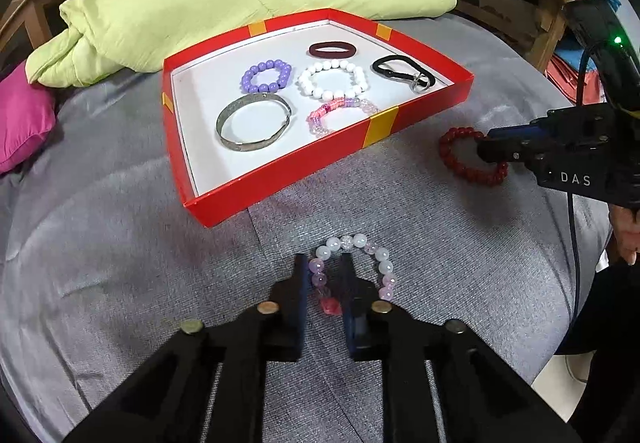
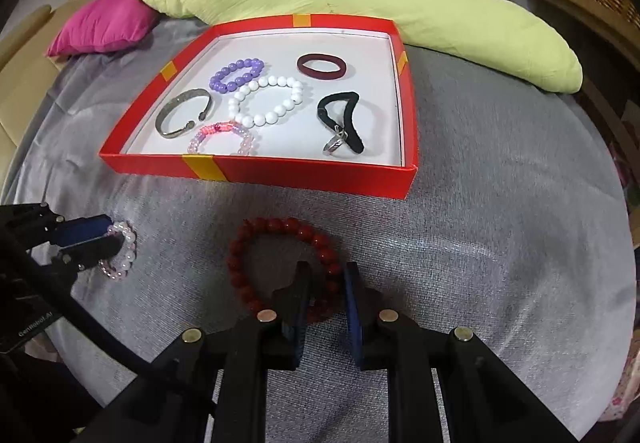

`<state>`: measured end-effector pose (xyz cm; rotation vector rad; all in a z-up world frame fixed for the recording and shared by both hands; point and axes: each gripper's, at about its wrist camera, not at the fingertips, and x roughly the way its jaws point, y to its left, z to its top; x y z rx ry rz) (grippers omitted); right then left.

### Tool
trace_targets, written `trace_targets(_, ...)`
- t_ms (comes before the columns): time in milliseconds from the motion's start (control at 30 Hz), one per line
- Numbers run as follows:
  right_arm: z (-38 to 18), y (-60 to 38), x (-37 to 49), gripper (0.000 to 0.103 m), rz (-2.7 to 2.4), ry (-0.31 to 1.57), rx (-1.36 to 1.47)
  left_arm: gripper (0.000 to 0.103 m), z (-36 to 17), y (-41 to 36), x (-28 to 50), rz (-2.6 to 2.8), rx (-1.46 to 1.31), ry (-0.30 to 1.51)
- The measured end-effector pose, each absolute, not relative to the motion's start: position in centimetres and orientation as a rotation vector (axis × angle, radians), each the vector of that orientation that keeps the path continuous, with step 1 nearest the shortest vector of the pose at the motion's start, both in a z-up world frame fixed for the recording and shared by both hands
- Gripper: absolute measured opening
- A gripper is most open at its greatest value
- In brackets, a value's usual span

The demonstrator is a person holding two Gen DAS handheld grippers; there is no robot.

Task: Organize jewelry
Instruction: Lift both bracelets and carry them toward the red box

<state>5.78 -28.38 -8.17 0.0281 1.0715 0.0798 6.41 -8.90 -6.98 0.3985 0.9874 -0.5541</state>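
Grey bedding (image 2: 480, 203) carries a red box (image 2: 256, 173) already holding six pieces. Each gripper's jaws are nearly closed on a bracelet lying outside it: the left gripper (image 1: 326, 275) on the pink-and-white bracelet (image 1: 382, 263), the right gripper (image 2: 326, 283) on the dark red bracelet (image 2: 276, 227). Round beads could slip free on lifting. Only the right wrist view shows the box's inner near corner.

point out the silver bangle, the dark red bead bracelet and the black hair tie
silver bangle (image 1: 253, 122): left wrist view, near band
dark red bead bracelet (image 2: 280, 227): right wrist view, far beads
black hair tie (image 2: 340, 111): right wrist view, elastic loop
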Motion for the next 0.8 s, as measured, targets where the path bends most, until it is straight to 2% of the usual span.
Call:
trace_targets(233,-8.2,-28.6,5.8,0.019,0.081,1.069,0.021,0.008,-6.4,-9.2,6.2,-0.563,0.389,0.959)
trace_targets(367,-7.9,-28.8,5.6,0.011,0.085,1.048,0.026,0.008,-5.8,-8.8,6.3,-0.572,0.366,0.947)
trace_targets(800,-4.8,-30.2,4.3,0.011,0.231,0.922,0.251,0.008,-3.5,-6.2,6.8,-0.584,0.243,0.900)
